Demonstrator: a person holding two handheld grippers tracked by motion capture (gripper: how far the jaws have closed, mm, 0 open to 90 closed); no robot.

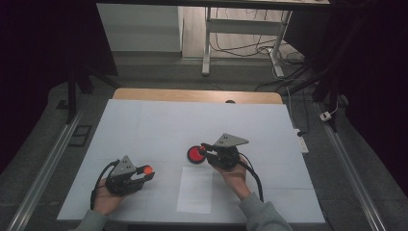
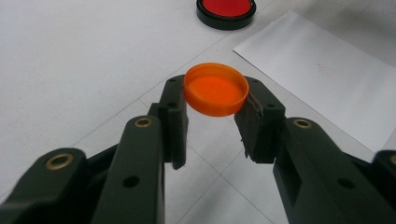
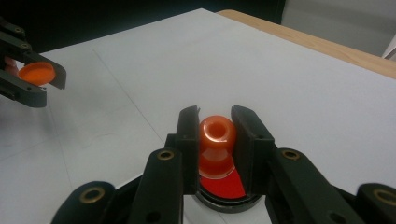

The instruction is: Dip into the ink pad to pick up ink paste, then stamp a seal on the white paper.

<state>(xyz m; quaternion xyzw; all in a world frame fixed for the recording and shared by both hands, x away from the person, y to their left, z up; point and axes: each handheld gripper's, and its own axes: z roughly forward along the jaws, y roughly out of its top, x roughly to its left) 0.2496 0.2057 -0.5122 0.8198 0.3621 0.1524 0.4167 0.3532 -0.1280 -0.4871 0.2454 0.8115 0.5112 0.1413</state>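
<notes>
My left gripper [image 2: 216,96] is shut on a shallow orange cap [image 2: 215,88], held by its rim with the hollow side up, a little above the white table at the front left [image 1: 147,169]. My right gripper [image 3: 216,125] is shut on a small orange knob-shaped piece [image 3: 217,135]. The piece stands upright over a round black dish with a red pad [image 3: 225,187], and its lower end is down at the red face. In the high view the right gripper [image 1: 205,148] sits at the right edge of the red pad [image 1: 193,154], near the table's middle.
A white sheet of paper [image 1: 195,190] lies flat at the front, between my two hands. A white cover [image 1: 159,125] spreads over the table, and a wooden edge [image 1: 192,95] shows at the back. Desk legs and cables [image 1: 269,53] are on the floor beyond.
</notes>
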